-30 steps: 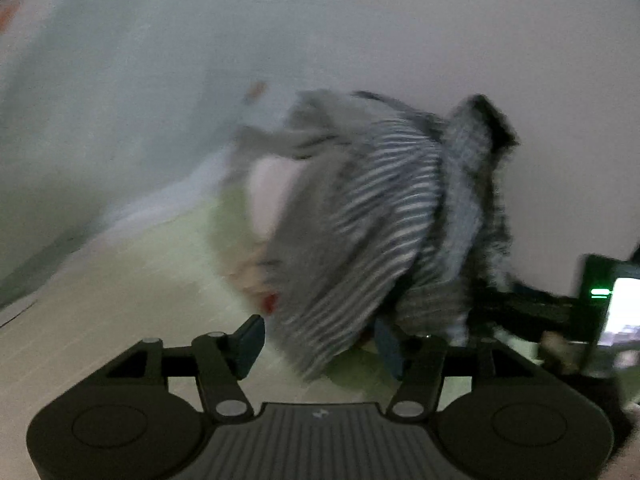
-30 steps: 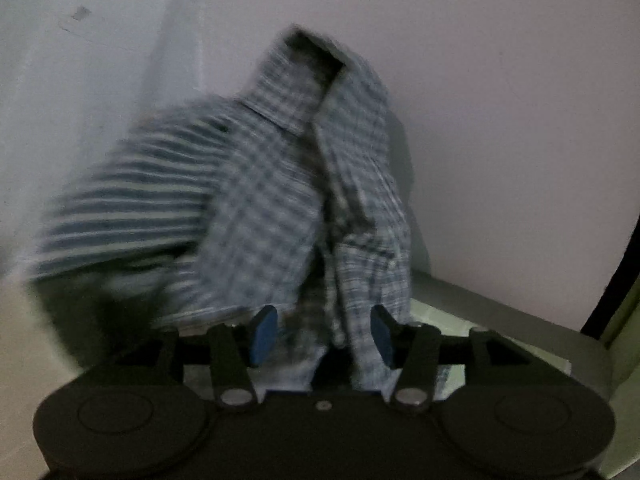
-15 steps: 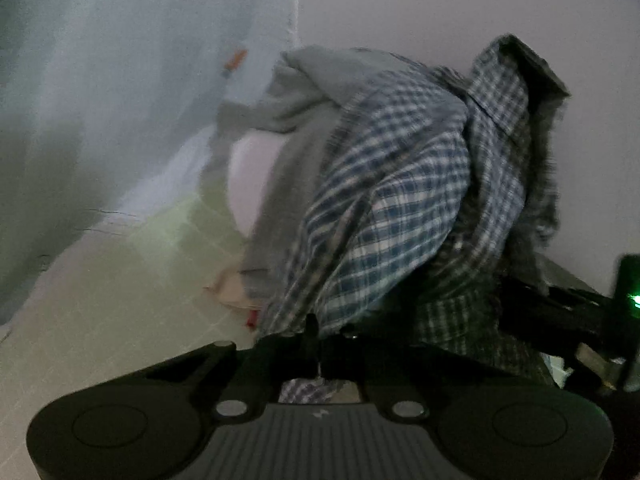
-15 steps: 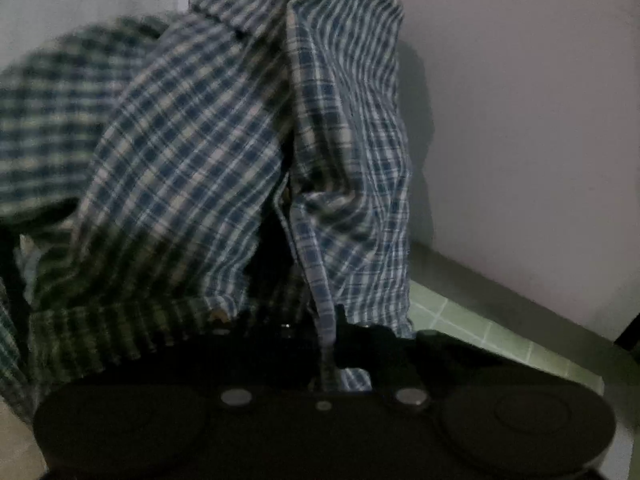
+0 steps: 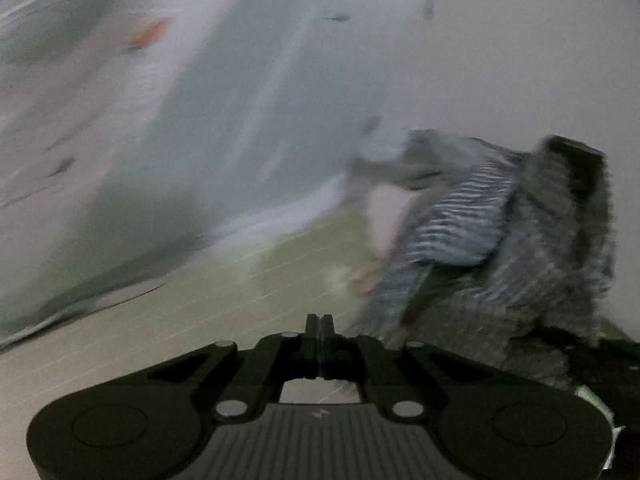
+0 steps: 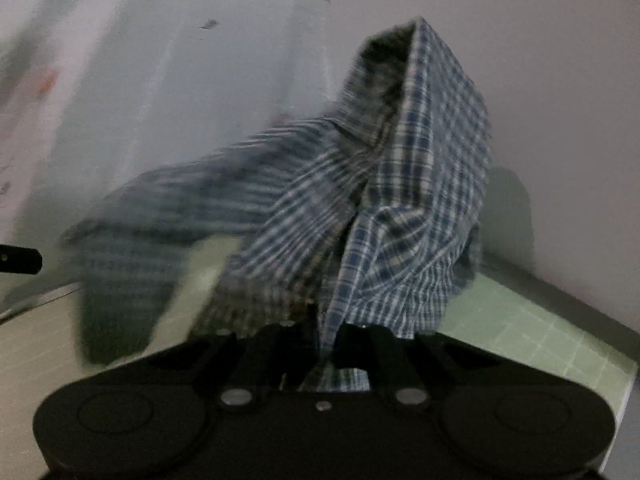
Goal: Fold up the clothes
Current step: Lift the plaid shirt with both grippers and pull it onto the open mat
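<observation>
Your right gripper (image 6: 320, 332) is clamped on an edge of the blue plaid shirt (image 6: 400, 200), a strip of the checked cloth running down between its closed fingers while the rest of the garment billows up and ahead of it, with one blurred sleeve trailing off to its left. Your left gripper (image 5: 320, 328) has its fingers pressed flat together with nothing visible between them; in its view the shirt hangs ahead and off to its right, apart from the fingertips, above the pale green cutting mat (image 5: 240, 280) that lies just below and in front of both grippers. The wall (image 6: 560, 80) stands close behind the cloth. Judging from this, the shirt is lifted for spreading and no fold is made yet, so the task looks to be at its start. To do this step well, you would want the empty left gripper to open and take a matching edge or corner of the shirt, on the side opposite your right grip, so the cloth can hang square between the two. Keep the right grip firm on that thin strip, since a single layer could slip. Let the swinging sleeve settle before lowering, and lay the shirt flat on the mat ahead of you, clear of the wall, smoothing as it lands.
</observation>
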A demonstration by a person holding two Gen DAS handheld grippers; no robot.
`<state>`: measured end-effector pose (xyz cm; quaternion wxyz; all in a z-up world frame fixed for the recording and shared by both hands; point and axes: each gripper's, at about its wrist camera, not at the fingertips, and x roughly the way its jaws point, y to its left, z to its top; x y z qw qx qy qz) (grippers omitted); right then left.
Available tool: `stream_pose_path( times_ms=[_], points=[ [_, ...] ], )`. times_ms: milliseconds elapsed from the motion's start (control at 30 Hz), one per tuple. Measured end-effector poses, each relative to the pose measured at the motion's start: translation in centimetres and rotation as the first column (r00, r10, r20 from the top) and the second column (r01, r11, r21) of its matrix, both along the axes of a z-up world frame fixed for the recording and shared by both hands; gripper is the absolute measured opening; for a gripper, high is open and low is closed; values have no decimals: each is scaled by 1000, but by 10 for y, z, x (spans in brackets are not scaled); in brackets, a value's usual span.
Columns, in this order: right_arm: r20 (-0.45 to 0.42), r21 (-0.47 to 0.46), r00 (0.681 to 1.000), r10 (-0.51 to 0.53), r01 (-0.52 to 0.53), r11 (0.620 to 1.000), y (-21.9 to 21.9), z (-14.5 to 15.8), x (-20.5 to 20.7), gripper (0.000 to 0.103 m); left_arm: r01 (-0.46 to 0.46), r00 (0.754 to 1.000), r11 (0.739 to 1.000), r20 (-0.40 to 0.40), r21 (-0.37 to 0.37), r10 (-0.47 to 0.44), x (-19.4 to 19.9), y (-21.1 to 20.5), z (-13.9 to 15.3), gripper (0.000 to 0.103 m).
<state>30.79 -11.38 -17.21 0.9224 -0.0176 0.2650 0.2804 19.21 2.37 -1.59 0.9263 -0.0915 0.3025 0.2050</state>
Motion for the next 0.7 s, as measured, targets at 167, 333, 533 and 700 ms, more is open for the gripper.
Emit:
stream_pose_path(
  times_ms=[167, 333, 533, 700],
  points=[
    [1, 42, 997, 72, -72, 997, -9, 22, -17, 5, -148, 989, 987, 6, -63, 148, -69, 30, -1, 0],
    [13, 86, 990, 138, -138, 987, 2, 34, -65, 5, -219, 975, 969, -1, -113, 220, -129, 52, -5, 0],
    [42, 83, 953, 300, -302, 950, 46, 41, -117, 5, -303, 953, 944, -9, -130, 304, -195, 76, -13, 0],
    [10, 93, 828, 561, -559, 824, 111, 37, -180, 5, -425, 904, 889, -25, -169, 427, -254, 104, -23, 0]
  ],
)
